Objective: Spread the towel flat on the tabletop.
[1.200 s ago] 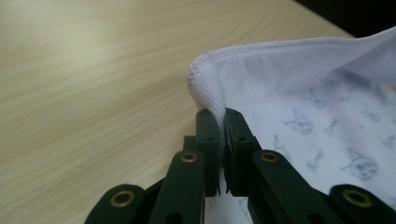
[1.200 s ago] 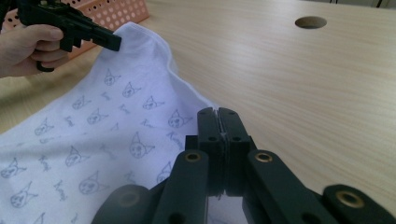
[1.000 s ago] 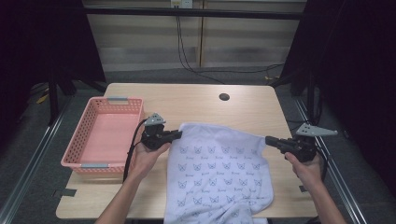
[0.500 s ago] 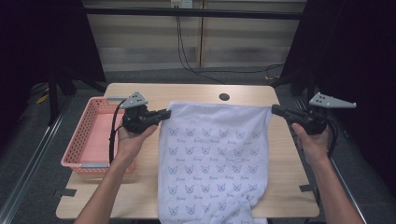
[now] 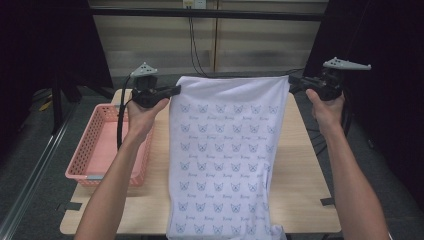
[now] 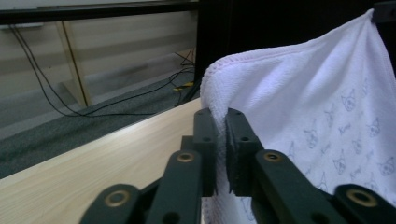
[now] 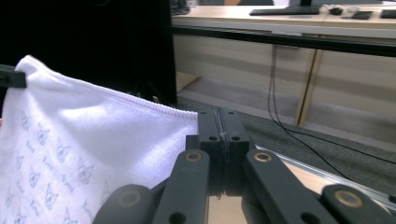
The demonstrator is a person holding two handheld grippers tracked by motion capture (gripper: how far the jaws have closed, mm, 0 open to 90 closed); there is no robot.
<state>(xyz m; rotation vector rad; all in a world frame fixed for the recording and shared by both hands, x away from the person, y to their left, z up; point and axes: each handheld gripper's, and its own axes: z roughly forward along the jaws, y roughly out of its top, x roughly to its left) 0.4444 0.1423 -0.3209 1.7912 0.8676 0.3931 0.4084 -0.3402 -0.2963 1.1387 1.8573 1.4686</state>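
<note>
A white towel (image 5: 225, 150) printed with small blue dog faces hangs spread out above the wooden table (image 5: 300, 165), stretched between both grippers. My left gripper (image 5: 175, 91) grips its top left corner. In the left gripper view the towel (image 6: 317, 116) runs down between my left gripper's (image 6: 220, 116) jaws, which have just been opening a little and show a thin gap lower down. My right gripper (image 5: 292, 82) is shut on the top right corner. In the right gripper view my right gripper (image 7: 219, 114) pinches the towel's hem (image 7: 84, 140) tight.
A pink plastic basket (image 5: 82, 167) stands on the table's left side, under my left forearm. The towel's lower end drapes over the table's near edge. Cables (image 5: 200, 45) run along the floor beyond the table.
Both hands have risen and moved away from me, lifting the towel off the table until it hangs upright and stretched flat.
</note>
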